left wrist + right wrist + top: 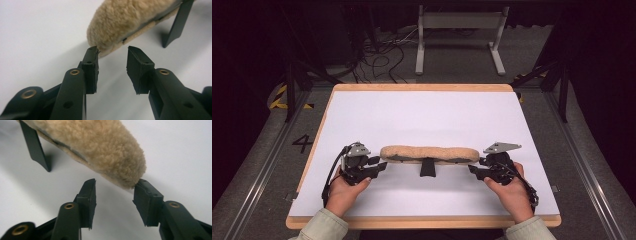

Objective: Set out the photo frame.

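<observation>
Fleecy tan padding covers the long pad (429, 153) that lies across the white counter (427, 115) between your two hands, its black strap (427, 167) sticking out toward you at the middle. Your left hand-held gripper (379, 166) sits just off the pad's left end with its jaws parted; in the left gripper view the fleece tip (100, 47) touches the tip of one jaw, and nothing is clamped. Your right hand-held gripper (474, 170) mirrors it at the other end, jaws likewise apart, with the fleece end (130, 182) brushing one jaw tip and nothing pinched. Both of your hands rest low on the counter, near its front edge.
</observation>
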Demonstrator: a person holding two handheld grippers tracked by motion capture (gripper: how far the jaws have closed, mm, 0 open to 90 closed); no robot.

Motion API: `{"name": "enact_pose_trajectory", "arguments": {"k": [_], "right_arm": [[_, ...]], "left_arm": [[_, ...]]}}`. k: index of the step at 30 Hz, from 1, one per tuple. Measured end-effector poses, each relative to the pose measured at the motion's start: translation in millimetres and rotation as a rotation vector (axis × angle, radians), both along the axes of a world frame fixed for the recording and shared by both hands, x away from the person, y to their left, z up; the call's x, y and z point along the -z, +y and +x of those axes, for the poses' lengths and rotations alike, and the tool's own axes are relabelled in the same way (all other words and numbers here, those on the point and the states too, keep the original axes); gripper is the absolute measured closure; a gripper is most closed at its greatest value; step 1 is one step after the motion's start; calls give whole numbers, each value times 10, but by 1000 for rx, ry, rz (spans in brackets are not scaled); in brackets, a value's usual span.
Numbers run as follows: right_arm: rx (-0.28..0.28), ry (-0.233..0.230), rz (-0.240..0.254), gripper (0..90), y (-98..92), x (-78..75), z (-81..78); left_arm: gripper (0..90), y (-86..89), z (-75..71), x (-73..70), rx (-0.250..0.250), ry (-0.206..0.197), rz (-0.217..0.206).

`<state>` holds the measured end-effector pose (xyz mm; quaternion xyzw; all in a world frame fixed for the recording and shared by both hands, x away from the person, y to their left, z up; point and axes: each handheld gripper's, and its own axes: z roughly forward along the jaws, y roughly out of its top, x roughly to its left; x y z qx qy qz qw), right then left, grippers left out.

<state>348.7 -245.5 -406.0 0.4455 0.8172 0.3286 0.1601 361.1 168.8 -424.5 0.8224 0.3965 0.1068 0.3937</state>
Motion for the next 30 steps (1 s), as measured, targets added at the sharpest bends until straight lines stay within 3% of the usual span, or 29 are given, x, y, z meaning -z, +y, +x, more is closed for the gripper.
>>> {"name": "enact_pose_trajectory", "arguments": {"k": [3,6,9,10,12,15,19,24,27,30], "right_arm": [[-19,8,4,482,-10,-10,3],[-34,-5,-7,497,-23,-35,-10],[-66,-39,-29,515,-34,-61,-28],[-116,-68,-45,509,-47,-76,-35],[-143,-129,-72,562,-74,-105,-58],[-158,-104,-71,605,-119,-156,-67],[-143,-131,-82,625,-192,-168,-65],[-163,-116,-50,660,-242,-190,-58],[-134,-140,-41,681,-281,-215,-68],[-103,-167,-27,698,-309,-217,-69]], "left_arm": [[610,15,-52,-8,-7,-17,28],[656,51,-101,-45,-15,-28,30],[763,85,-143,-99,29,-24,-1],[804,90,-145,-107,45,-24,-4],[857,90,-136,-113,70,-16,-9],[899,66,-135,-112,97,4,-24],[900,16,-152,-118,110,-7,-10],[900,-16,-166,-118,121,-32,17],[900,-37,-150,-113,126,-48,25],[900,-59,-126,-93,144,-42,8]]}}
